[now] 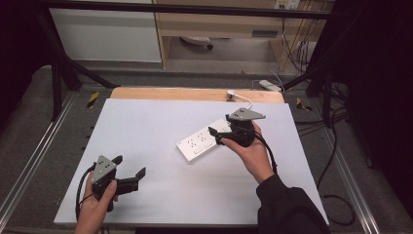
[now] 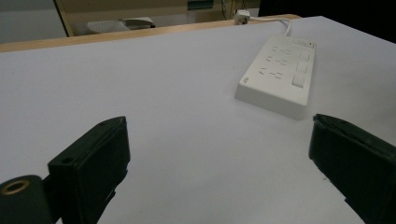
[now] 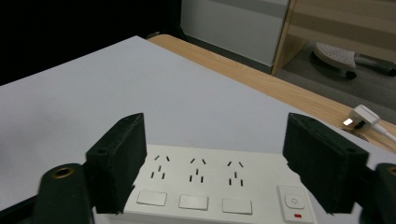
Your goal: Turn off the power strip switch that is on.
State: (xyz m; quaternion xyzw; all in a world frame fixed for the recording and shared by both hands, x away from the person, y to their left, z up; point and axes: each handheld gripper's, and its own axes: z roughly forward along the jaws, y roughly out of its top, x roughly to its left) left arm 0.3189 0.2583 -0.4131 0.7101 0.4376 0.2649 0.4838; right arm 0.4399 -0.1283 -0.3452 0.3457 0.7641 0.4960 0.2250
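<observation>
Left gripper (image 1: 130, 168), lower left of the high view: held low over the white table top (image 1: 160, 195), jaws spread wide with nothing between them. In the left gripper view both black jaws stand at the bottom corners with bare table between them. The white power strip (image 2: 279, 77) lies in the upper right of that frame, well apart from the jaws.

Power strip (image 1: 204, 140), centre of the high view, slightly right: lies flat on the table. Long axis runs diagonally, from lower left up to upper right. Its white cable (image 1: 245, 100) leaves the upper-right end toward the wall plug (image 1: 231, 94) at the wooden far edge.

Right gripper (image 1: 220, 136), right of centre in the high view: sits at the upper-right end of the strip, far nearer than the left. In the right gripper view the strip (image 3: 210, 184) lies crosswise between the two jaws, three sockets in a row with three rocker switches below them and the power button (image 3: 293, 201) toward the right jaw. Jaws open, partly narrowed, pads on either side of the strip's length; no pad looks pressed on it, so nothing is held.

Judgement: the strip's long axis spans the jaw gap, so any closing would meet its ends, not its narrow sides.
</observation>
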